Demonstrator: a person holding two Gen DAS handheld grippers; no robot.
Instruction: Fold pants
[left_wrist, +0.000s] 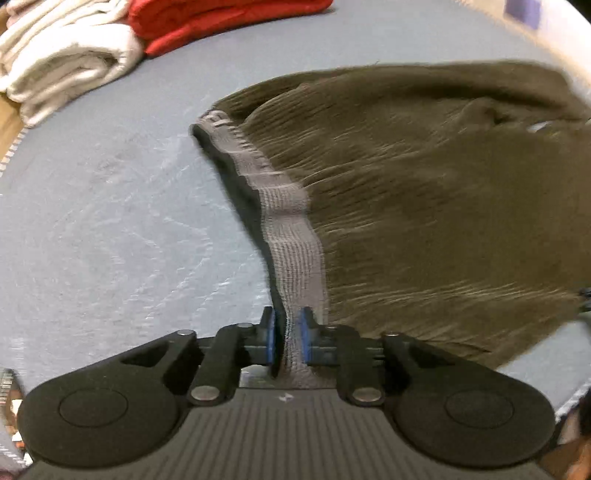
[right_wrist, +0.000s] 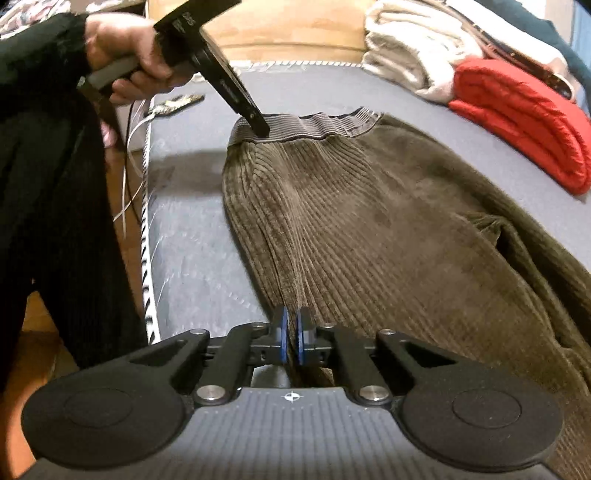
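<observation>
Between the left gripper's (left_wrist: 287, 341) pads the grey waistband (left_wrist: 291, 236) is being clamped; the right gripper (right_wrist: 291, 341) is pinching a corduroy ridge of the pants (right_wrist: 369, 236), lying across the mattress (right_wrist: 192, 258) near its left edge. That thin pinch may be slipping under tension. Only the right view is showing the hand (right_wrist: 125, 55).

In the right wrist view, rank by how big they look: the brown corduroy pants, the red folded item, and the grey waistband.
1. Brown corduroy pants, by far the largest.
2. Red folded item.
3. Grey waistband, though it lies at a similar distance and the margin over it is modest.
</observation>
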